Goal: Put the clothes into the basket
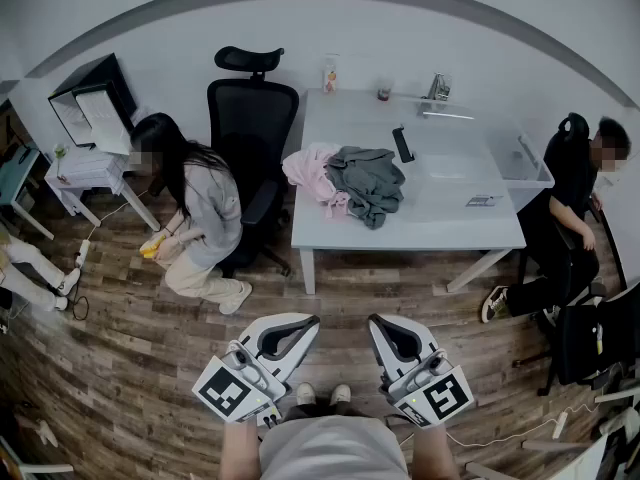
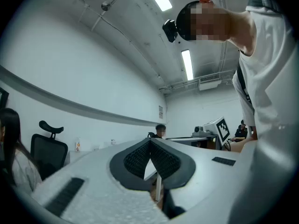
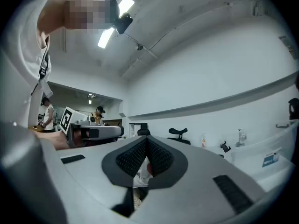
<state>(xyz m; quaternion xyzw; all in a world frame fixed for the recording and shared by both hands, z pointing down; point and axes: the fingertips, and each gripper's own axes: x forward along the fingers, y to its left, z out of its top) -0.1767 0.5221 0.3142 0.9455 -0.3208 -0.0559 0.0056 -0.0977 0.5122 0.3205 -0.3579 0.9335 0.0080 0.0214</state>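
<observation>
A pink garment [image 1: 310, 173] and a grey garment [image 1: 368, 180] lie heaped together on the left half of the white table [image 1: 450, 218]. A pale, see-through basket [image 1: 520, 158] stands at the table's right end. My left gripper [image 1: 312, 320] and right gripper [image 1: 372, 320] hover side by side close to my body, well short of the table, pointing towards it. The left gripper [image 2: 150, 143] has its jaws meeting at the tips with nothing between them. The right gripper [image 3: 146, 140] is likewise shut and empty.
A black office chair [image 1: 250, 118] stands left of the table, with a person crouching [image 1: 195, 208] on the wooden floor beside it. Another person sits [image 1: 575, 198] at the table's right end. A black handset [image 1: 403, 145] and small bottles [image 1: 330, 76] are on the table.
</observation>
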